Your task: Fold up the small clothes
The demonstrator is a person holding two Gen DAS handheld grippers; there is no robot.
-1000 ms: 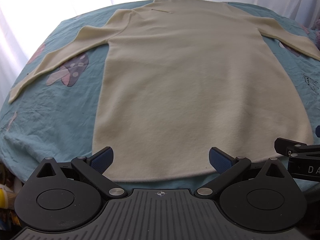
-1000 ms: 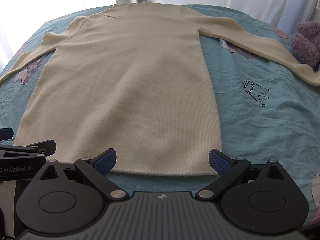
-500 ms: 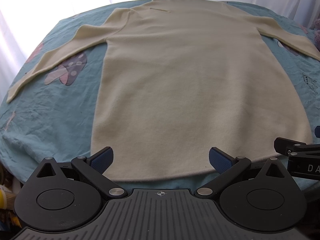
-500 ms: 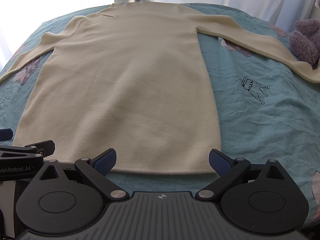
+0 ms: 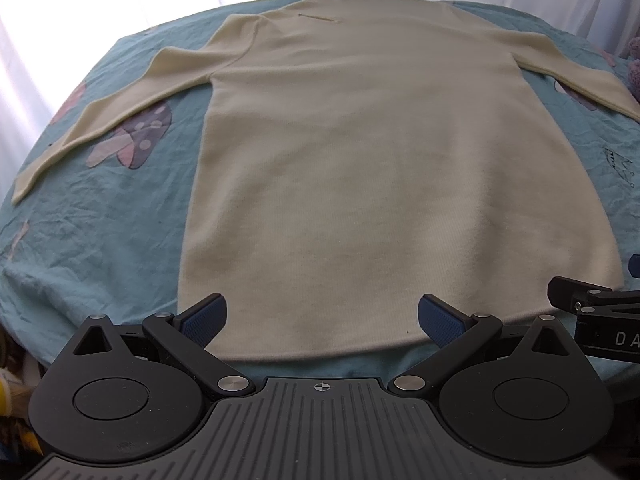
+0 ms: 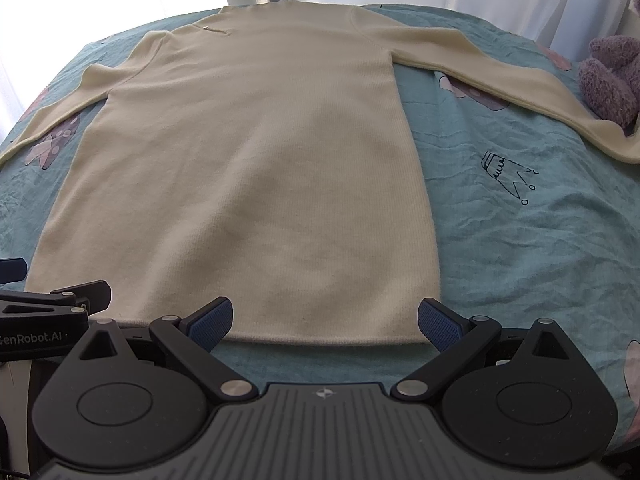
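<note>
A cream long-sleeved knit garment lies flat on the teal sheet, collar far, hem near, both sleeves spread out to the sides. It also shows in the right wrist view. My left gripper is open and empty, hovering just above the hem near its left part. My right gripper is open and empty, just above the hem near its right corner. Each gripper's body shows at the edge of the other's view.
The teal sheet carries mushroom prints and a small crown drawing. A purple plush toy sits at the far right by the right sleeve's cuff. White curtains hang behind the bed.
Both grippers have shifted slightly; the garment appears a little lower and closer in both views. Jaws stay open and the garment has not moved.
</note>
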